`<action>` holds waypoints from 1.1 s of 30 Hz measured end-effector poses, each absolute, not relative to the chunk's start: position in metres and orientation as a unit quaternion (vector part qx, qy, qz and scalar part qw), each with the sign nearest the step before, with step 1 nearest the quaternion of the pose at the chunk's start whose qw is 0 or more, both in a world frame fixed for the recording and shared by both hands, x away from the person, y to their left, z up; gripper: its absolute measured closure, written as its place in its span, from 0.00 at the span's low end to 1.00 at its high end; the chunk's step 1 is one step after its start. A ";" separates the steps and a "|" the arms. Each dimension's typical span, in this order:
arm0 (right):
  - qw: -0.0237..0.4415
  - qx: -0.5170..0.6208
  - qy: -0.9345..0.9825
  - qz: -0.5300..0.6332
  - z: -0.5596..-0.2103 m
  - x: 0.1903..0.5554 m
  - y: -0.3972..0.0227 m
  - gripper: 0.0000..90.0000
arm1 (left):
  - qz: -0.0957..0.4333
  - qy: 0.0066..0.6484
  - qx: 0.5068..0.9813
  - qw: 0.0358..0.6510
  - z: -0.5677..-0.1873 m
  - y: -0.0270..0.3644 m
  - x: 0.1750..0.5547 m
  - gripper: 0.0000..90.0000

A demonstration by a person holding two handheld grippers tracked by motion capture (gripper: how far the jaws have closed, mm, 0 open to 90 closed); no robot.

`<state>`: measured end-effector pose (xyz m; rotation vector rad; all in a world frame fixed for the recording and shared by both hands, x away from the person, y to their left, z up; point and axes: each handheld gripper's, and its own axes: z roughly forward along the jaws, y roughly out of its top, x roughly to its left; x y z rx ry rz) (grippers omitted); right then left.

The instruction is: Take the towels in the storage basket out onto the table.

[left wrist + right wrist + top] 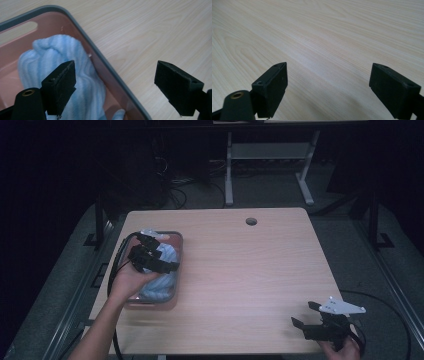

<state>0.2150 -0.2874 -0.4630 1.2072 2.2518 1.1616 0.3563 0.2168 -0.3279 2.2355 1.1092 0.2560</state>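
Note:
A pink tray with a grey rim (178, 251) (105, 62) sits on the left side of the wooden table and holds a light blue striped cloth (159, 285) (60, 50). My left gripper (167, 265) (115, 85) hovers open over the tray's right rim, one jaw above the cloth and the other above the bare wood outside the tray. Nothing is between its jaws. My right gripper (306, 315) (328, 87) stands open near the table's front right corner, above bare wood, with nothing between its jaws.
The table top (240, 270) has a round cable hole (251, 221) near its far edge. Behind the table on the floor stand the white legs of another table (229, 175) and a tangle of cables (175, 182).

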 end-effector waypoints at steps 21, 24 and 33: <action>0.168 0.419 0.794 0.407 -0.463 0.216 -0.287 0.16 | 0.094 0.465 0.830 0.294 -0.348 0.248 0.362 0.19; 0.166 0.420 0.794 0.406 -0.464 0.216 -0.286 0.16 | 0.088 0.468 0.831 0.286 -0.353 0.250 0.363 0.24; 0.166 0.421 0.794 0.406 -0.464 0.216 -0.286 0.16 | 0.087 0.480 0.831 0.268 -0.368 0.251 0.366 0.24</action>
